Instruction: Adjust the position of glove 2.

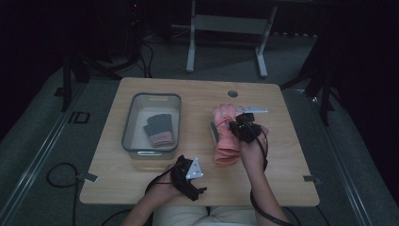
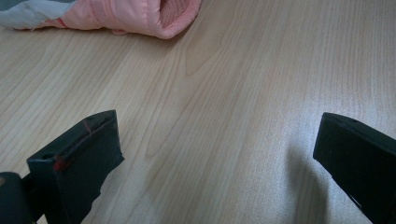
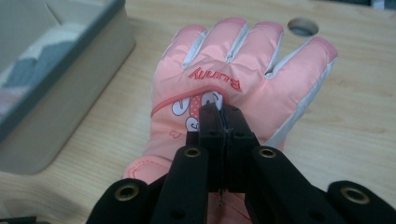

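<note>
A pink glove [image 1: 225, 141] [image 3: 243, 65] lies flat on the wooden table [image 1: 197, 96], fingers pointing away from me. My right gripper [image 1: 241, 128] [image 3: 219, 108] is over its back with the jaws closed together. The tips dig into the printed patch, and the fabric puckers between them. My left gripper [image 1: 197, 181] [image 2: 215, 154] rests low over bare wood near the front edge, jaws wide apart with nothing between them. The glove's cuff [image 2: 173, 14] lies well ahead of it.
A grey bin [image 1: 129, 122] [image 3: 70, 93] stands left of the glove with a dark grey glove with a pink cuff [image 1: 159, 129] inside. A round cable hole [image 1: 233, 93] [image 3: 302, 26] sits beyond the pink glove's fingers. Cables trail off the table's front.
</note>
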Motion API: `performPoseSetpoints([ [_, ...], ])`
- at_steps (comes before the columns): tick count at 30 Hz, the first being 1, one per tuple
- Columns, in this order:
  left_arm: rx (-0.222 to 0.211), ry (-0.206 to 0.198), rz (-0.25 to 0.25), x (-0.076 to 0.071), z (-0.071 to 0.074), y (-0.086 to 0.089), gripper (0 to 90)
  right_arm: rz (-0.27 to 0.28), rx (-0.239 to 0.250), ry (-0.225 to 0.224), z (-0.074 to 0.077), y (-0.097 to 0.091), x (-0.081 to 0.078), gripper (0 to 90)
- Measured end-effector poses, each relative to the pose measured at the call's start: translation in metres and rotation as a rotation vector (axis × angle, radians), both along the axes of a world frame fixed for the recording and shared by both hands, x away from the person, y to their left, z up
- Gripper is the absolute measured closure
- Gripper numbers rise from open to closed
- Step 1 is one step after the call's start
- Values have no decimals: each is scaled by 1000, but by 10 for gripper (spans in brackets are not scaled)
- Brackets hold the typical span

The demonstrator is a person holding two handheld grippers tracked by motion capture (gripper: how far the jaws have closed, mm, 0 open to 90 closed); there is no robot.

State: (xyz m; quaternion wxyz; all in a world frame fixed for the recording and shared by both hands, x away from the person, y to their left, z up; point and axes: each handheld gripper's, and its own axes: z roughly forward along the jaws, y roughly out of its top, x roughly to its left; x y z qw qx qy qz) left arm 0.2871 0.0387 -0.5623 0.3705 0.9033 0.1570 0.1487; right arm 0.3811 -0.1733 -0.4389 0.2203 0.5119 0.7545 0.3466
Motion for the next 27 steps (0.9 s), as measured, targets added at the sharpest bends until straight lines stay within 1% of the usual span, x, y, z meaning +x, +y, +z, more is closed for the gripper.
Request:
performPoseSetpoints([
  [3, -1, 1, -1, 0, 0, 0, 3, -7, -5, 20, -9, 2, 2, 884],
  [6, 1, 0, -1, 0, 0, 0, 3, -18, -21, 33, -18, 2, 6, 884],
  [12, -3, 4, 2, 0, 0, 0, 3, -20, -45, 67, -39, 5, 13, 882],
  [15, 0, 1, 1, 0, 0, 0, 3, -16, -32, 81, -44, 7, 16, 879],
  [18, -1, 2, 1, 0, 0, 0, 3, 1, -42, 85, -49, 11, 19, 875],
  [20, -3, 3, 2, 0, 0, 0, 3, 9, -28, 99, -53, 10, 21, 868],
  [22, -4, 8, 3, 0, 0, 0, 3, 16, -18, 97, -51, 8, 21, 852],
  [25, -17, 20, 8, 1, 1, 0, 3, 35, 6, 82, -43, 5, 17, 808],
  [27, -44, 0, 21, 1, 5, 1, 3, 59, 18, 62, -34, 2, 12, 779],
])
